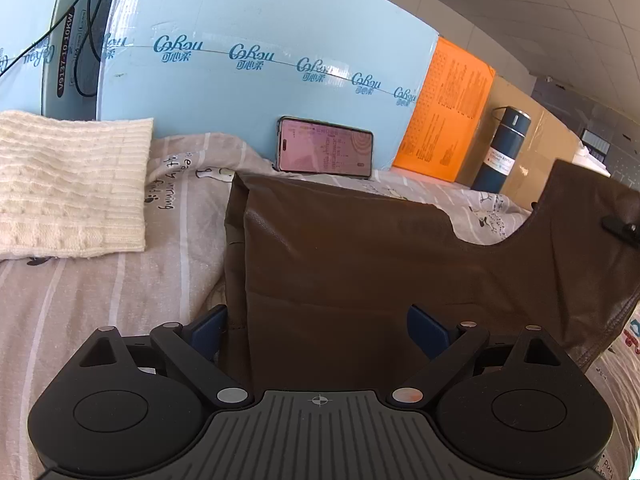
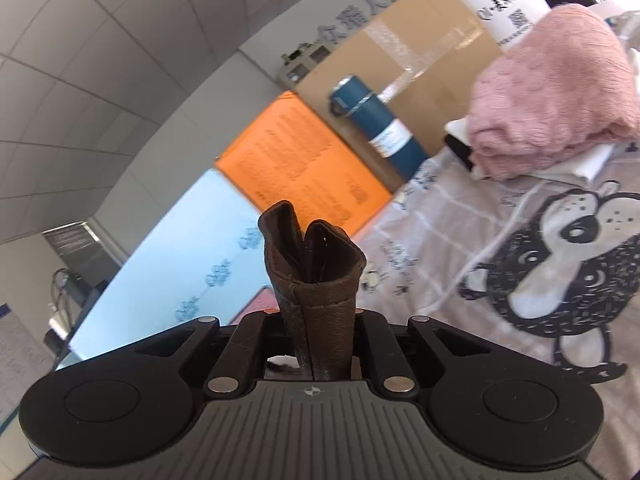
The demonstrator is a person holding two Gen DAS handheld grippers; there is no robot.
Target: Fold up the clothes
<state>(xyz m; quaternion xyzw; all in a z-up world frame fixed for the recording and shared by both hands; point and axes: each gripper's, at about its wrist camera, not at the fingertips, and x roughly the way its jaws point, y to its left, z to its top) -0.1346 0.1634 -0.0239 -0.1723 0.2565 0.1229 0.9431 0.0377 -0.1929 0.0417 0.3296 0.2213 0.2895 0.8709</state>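
my right gripper jaws clamp the brown garment, its bunched end upright; left gripper jaws apart.

garment: dark brown, leather-like grain
sweater: cream, ribbed knit, far left
knit: pink, fluffy, far right
sheet: beige with pale stripes, black lettering and a black-and-white cartoon animal
flask: dark teal, white label
box: orange, dark print
panel: pale blue, teal logos
phone: pink screen
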